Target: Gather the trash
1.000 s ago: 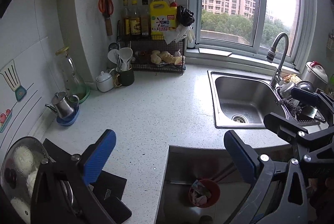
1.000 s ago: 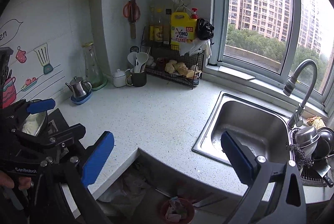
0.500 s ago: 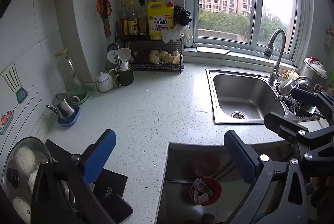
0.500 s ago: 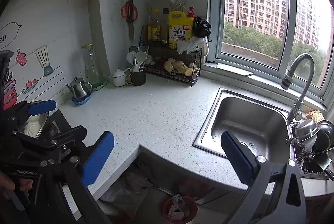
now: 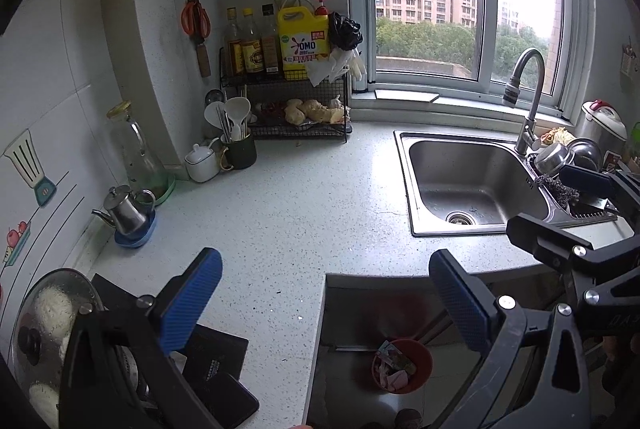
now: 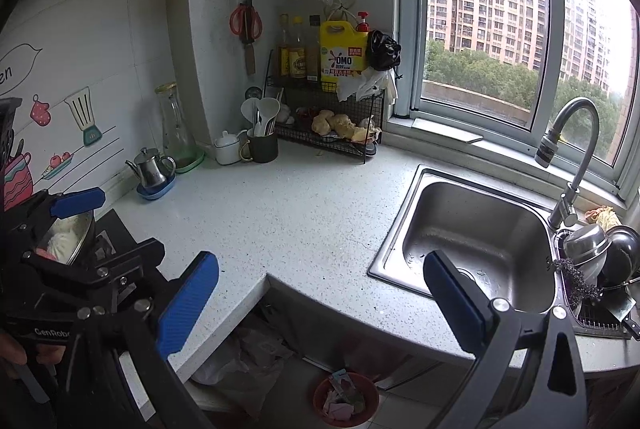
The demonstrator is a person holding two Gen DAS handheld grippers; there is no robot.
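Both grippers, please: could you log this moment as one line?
left gripper: open, empty | right gripper: open, empty | red bin: on floor, holds trash

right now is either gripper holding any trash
No, the left gripper and the right gripper both stand open with nothing between their fingers, while the red bin sits on the floor below.

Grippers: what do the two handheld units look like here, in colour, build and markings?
Both are black frames with visible silver bolts and two long fingers faced with textured blue pads. The left gripper carries white lettering on its body, seen in the right wrist view; the right gripper matches it. No cables or sleeves show.
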